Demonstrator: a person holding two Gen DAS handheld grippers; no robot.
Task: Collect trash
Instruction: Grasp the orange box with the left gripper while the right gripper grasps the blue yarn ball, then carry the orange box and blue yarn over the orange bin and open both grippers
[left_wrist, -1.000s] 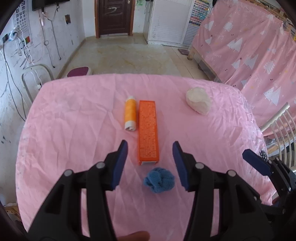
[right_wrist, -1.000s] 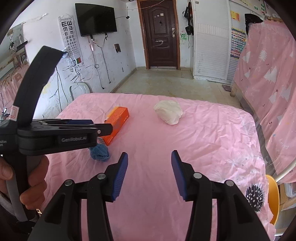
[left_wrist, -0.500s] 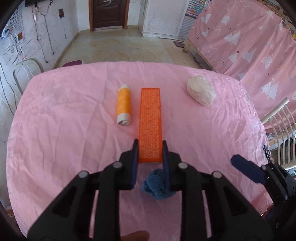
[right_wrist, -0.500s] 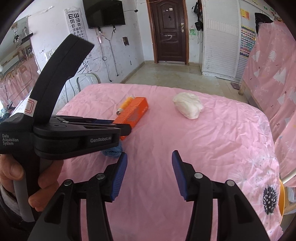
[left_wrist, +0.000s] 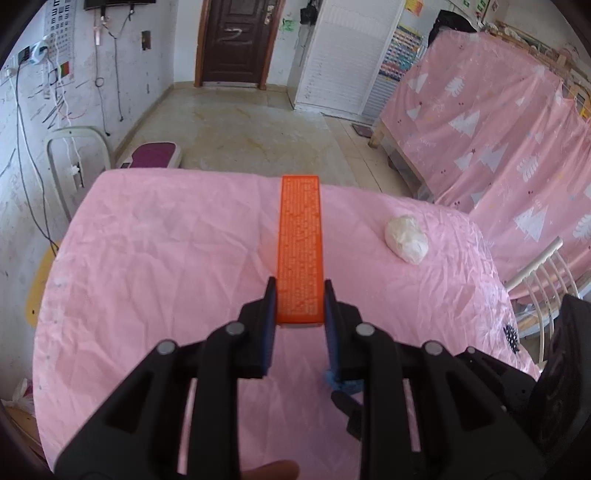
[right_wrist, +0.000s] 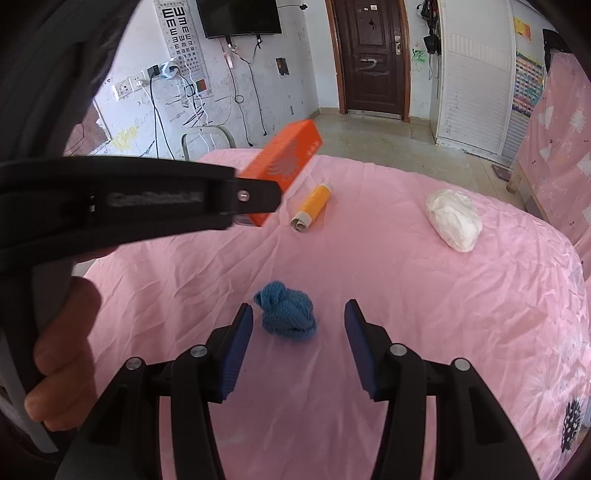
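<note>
Four pieces of trash are in view, and one of them, the orange box (left_wrist: 300, 247), is already off the bench (left_wrist: 155, 258). The left claw (left_wrist: 297, 301) pinches this box by its near end, so the long body points forward and leaves the pads a firm hold on the narrow sides. Below the box and to its right lies the orange spool (right_wrist: 312, 207) on the pink cloth. The white wad (right_wrist: 454, 219) rests farther to the right of the box, well apart. The blue yarn ball (right_wrist: 288, 314) lies nearest, below the box, and the right claw (right_wrist: 298, 314) stands spread on both sides of it without touching. Probably the right claw takes the yarn next, because it is the closest piece.
</note>
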